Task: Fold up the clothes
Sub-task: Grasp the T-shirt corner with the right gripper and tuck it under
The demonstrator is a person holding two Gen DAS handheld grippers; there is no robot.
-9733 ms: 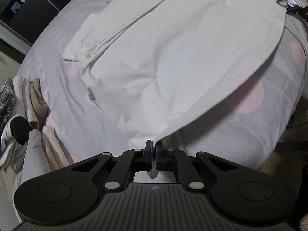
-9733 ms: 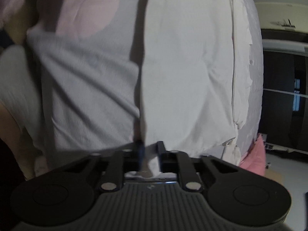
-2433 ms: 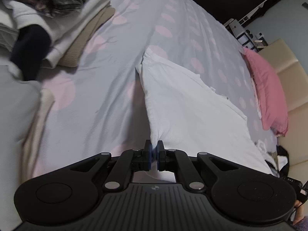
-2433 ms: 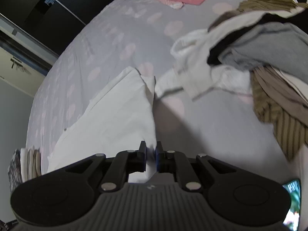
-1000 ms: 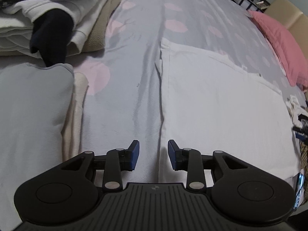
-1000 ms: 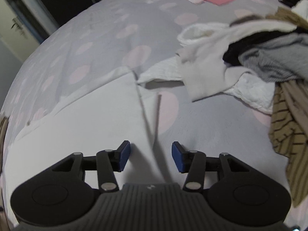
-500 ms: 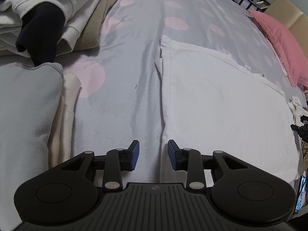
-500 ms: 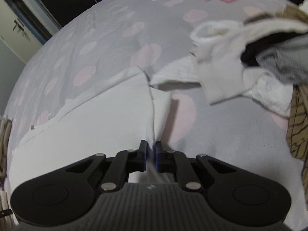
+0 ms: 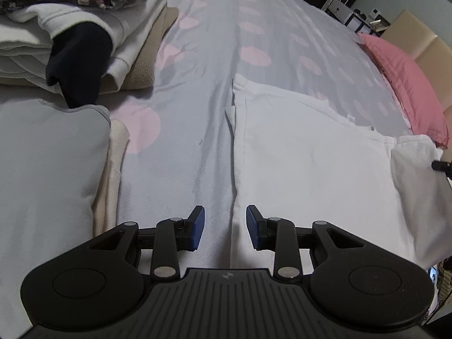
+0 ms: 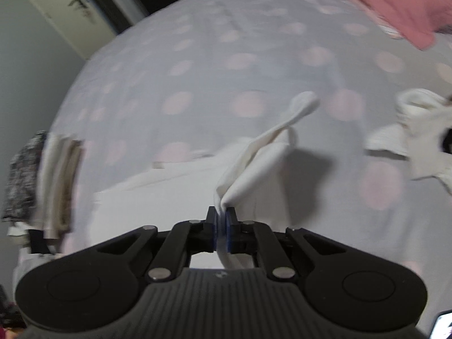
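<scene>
**Right gripper pinching the white garment's edge, left gripper hanging unclenched**

Right gripper [image 10: 222, 227], low in the centre of the right wrist view, is clamping a fold of the white garment [image 10: 254, 166]; its jaws have just been closing, with the cloth caught between the blue pads. From the pinch the fabric is rising in a tented ridge toward the upper right of the frame, ending in a narrow rolled tip, while the rest of the garment is lying flat at lower left on the grey bedspread [image 10: 197, 56] with pink dots. This view is blurred, so the heap of loose clothes [image 10: 409, 130] at the right edge is probably pale knitwear, though I cannot tell for certain.

Left gripper [image 9: 225, 227], at the bottom centre of the left wrist view, is standing with its jaws apart and nothing between them, poised above the garment's left edge where it is meeting the bedspread. The white garment [image 9: 310, 163] is filling the centre and right of that frame, its far right corner lifting off the bed. A stack of folded clothes [image 9: 70, 42] is sitting in the upper left, a folded grey piece [image 9: 48, 169] is lying at the left edge, and a pink pillow [image 9: 406, 84] is resting at upper right.
</scene>
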